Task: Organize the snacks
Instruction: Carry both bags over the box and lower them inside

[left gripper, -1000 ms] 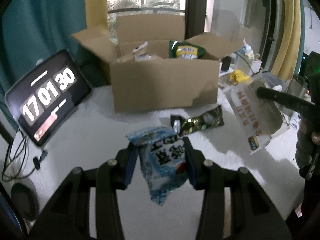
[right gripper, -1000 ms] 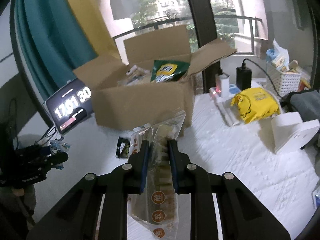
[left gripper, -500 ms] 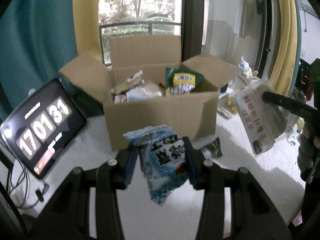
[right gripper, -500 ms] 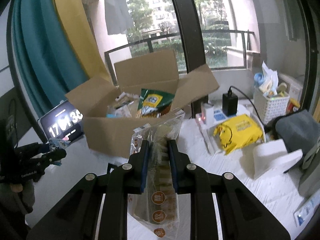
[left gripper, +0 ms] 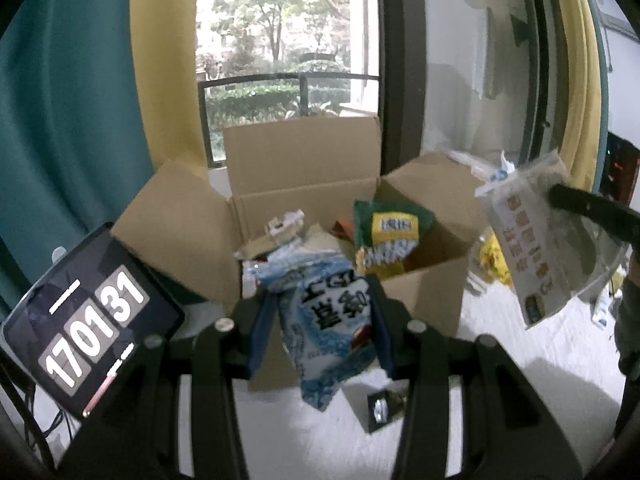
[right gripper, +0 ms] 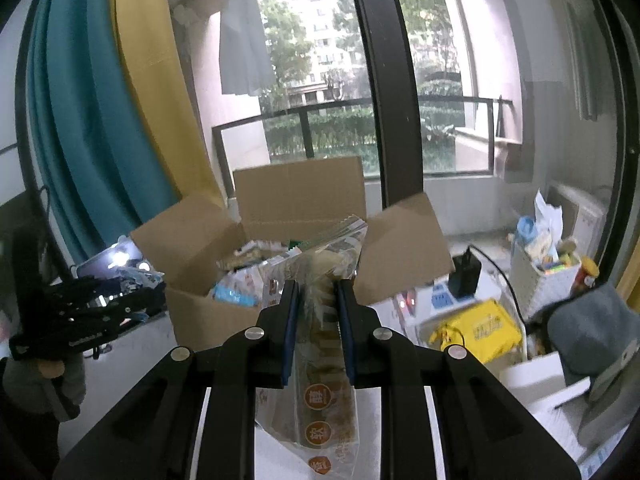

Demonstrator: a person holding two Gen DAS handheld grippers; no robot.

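In cardboard box [left gripper: 344,300]: green chip bag [left gripper: 390,236], assorted snack packets [left gripper: 286,240].

Lighting: daylight from the window [left gripper: 280,52], overexposed at its top; interior dim, colours muted. Shadows: soft, on the white table [left gripper: 500,392] under the cardboard box [left gripper: 344,292]. Glare: tablet [right gripper: 116,258] screen in the right-wrist view. Blur: motion smear, right-hand edges. Distortion: strong fisheye bowing, black vignette corners, both views.
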